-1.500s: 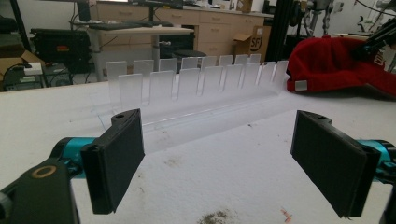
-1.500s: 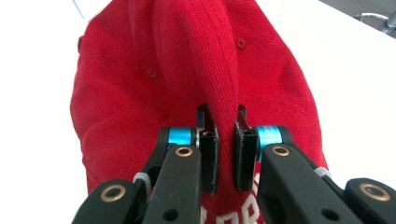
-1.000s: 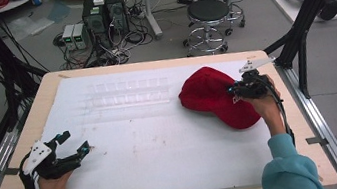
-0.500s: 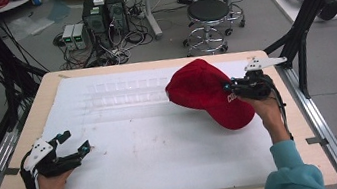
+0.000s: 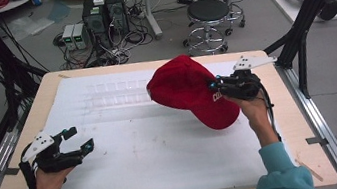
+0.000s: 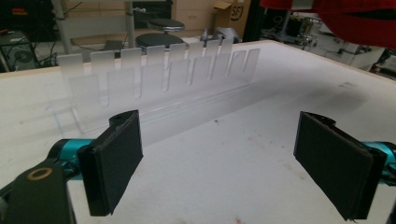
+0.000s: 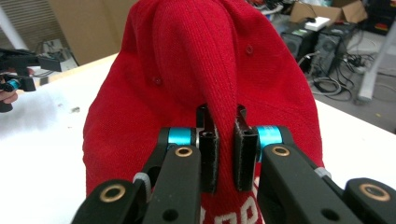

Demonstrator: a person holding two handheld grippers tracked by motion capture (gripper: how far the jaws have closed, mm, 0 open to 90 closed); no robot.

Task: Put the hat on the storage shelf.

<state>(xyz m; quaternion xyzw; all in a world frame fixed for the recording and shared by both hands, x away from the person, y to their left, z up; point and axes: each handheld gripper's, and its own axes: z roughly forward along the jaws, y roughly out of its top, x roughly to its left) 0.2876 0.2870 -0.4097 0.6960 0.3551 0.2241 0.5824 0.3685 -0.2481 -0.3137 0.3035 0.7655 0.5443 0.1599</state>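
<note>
A red baseball cap (image 5: pixel 187 91) with white lettering hangs in the air over the right half of the white mat. My right gripper (image 5: pixel 214 86) is shut on a pinched fold of its crown (image 7: pixel 224 93); the jaws clamp the cloth between them. My left gripper (image 5: pixel 78 140) rests low at the front left of the table, open, with nothing between its black pads (image 6: pixel 116 161). A red edge of the cap (image 6: pixel 359 21) shows at the top right of the left gripper view.
A clear acrylic rack with several upright slots (image 5: pixel 116 94) (image 6: pixel 159 74) stands across the far middle of the white mat (image 5: pixel 156 162). Stools (image 5: pixel 208 15), computer boxes and cables sit on the floor beyond the table. Black frame posts flank both sides.
My right gripper has lifted the cap off the mat and carried it left, toward the rack. The left gripper has stayed in place, open.
</note>
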